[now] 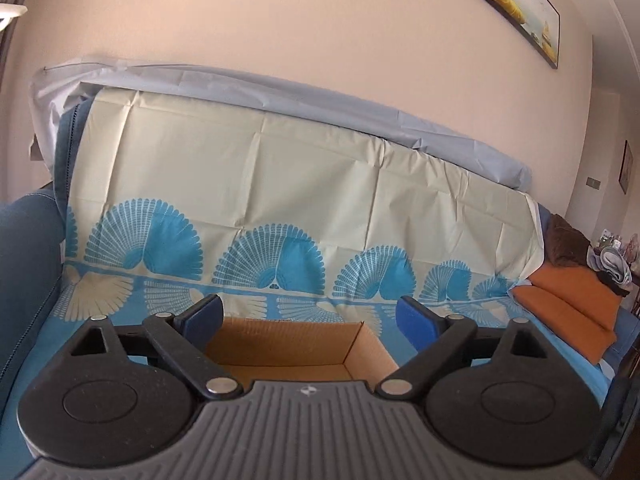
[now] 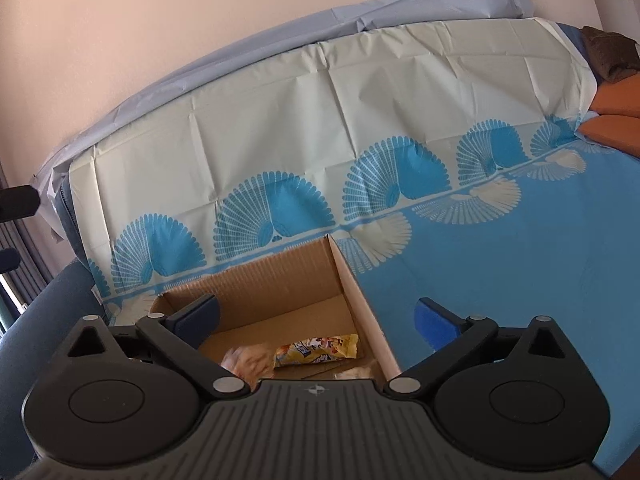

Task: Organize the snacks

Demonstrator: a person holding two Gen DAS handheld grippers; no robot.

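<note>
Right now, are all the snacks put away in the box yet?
Some are. The cardboard box already holds a yellow snack packet and a blurry pale snack beside it. Nothing is in hand: the left gripper and right gripper are both open and empty. No loose snacks show on the blue cloth, so I can't tell what's left.
</note>
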